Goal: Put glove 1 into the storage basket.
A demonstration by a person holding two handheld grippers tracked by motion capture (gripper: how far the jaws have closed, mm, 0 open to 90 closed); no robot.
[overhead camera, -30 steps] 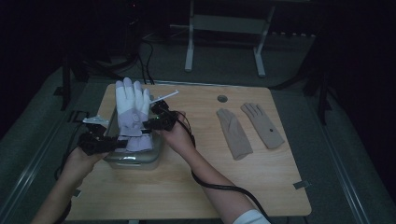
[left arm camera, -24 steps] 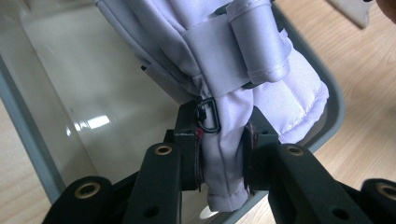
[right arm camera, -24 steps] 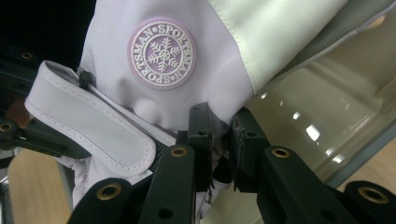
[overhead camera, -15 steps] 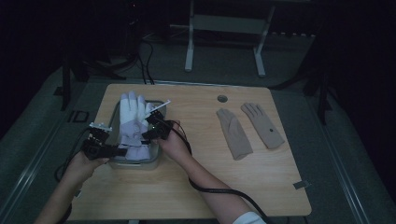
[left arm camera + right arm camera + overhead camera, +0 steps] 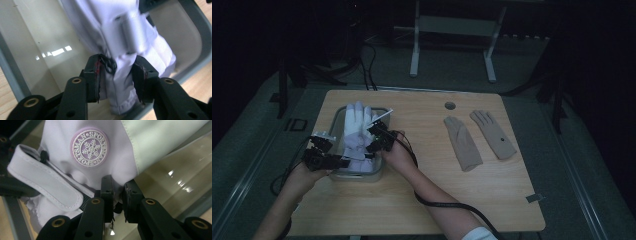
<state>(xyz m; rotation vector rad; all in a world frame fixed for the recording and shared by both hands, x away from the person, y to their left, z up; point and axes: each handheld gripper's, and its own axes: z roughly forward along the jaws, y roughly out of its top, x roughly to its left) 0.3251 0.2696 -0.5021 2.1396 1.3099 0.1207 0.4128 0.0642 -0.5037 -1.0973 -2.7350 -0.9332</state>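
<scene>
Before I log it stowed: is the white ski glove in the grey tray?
In: the white ski glove lies inside the grey tray, fingers past its far rim.

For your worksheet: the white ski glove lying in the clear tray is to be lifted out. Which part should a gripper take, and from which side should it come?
Probably the cuff end of the white glove, approached from the person's side of the tray. The cuff lies nearest that edge and its fabric bunches into folds thin enough for jaws, unlike the broad padded palm. The right gripper already pinches such a fold; the left gripper, jaws just opening, straddles the cuff.
</scene>
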